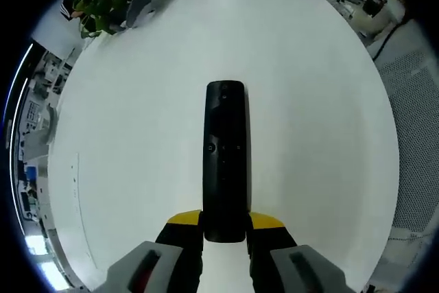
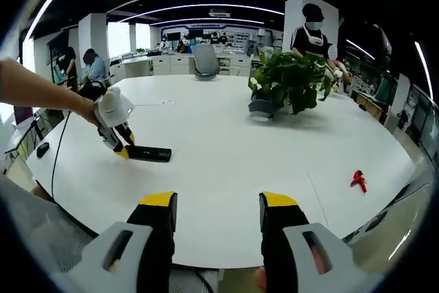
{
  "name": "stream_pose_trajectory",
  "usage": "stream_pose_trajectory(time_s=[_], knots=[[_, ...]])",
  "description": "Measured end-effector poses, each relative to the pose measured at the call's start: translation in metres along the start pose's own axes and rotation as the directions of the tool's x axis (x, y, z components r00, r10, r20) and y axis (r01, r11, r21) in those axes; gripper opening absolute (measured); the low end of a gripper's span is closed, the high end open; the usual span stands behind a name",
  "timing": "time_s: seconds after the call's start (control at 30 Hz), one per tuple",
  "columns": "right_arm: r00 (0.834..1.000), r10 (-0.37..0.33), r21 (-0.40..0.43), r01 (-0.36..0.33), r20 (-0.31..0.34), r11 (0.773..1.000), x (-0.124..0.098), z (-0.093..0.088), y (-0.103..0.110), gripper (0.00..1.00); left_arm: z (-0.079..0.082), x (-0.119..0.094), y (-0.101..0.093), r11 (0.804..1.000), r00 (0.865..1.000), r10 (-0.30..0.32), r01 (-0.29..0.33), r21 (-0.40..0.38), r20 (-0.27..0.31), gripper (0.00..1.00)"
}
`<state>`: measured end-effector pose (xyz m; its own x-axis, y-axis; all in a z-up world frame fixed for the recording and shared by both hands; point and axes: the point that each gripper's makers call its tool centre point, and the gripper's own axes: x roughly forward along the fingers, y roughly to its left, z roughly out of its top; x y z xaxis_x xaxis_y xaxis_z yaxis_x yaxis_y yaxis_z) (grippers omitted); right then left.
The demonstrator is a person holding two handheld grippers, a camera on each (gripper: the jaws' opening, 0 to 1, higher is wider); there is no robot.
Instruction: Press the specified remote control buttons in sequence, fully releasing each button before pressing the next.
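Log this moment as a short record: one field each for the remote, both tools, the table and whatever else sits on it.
remote: black remote control lying flat on the table, near end between the left tool's jaws
left tool: left tool shut on the remote; seen from the side in the right gripper view
right tool: right tool open, holding nothing, apart from the remote
table: white table
other items: potted plant; small red object near the table's edge

Remote control point(image 1: 226, 159) near end behind tool tips
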<state>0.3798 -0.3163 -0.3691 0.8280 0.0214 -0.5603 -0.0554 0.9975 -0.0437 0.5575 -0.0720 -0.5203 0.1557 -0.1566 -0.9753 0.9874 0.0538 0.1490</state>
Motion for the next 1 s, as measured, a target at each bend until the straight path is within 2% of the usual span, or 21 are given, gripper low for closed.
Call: stream_pose_trajectory(time_s=[0.37,0.53,0.73,1.0], knots=[[1.000,-0.002,-0.003,0.002,-0.002,1.000,0.000,0.000,-0.001,0.48,0.000,-0.002,-0.012,1.000,1.000,0.004,-0.004,-0.003,0.001,0.24],[1.000,-0.008,-0.004,0.008,0.002,1.000,-0.001,0.000,-0.001,0.49,0.000,-0.003,-0.017,1.000,1.000,0.017,-0.016,-0.017,0.011,0.24],[1.000,-0.007,0.005,0.007,0.011,1.000,-0.002,0.002,-0.001,0.48,0.001,-0.004,-0.025,0.999,1.000,0.003,-0.002,-0.052,0.030,0.24],[1.000,-0.009,0.015,0.009,0.022,1.000,-0.003,0.003,-0.002,0.48,0.003,-0.005,-0.034,1.000,1.000,0.007,-0.006,-0.031,0.018,0.24]])
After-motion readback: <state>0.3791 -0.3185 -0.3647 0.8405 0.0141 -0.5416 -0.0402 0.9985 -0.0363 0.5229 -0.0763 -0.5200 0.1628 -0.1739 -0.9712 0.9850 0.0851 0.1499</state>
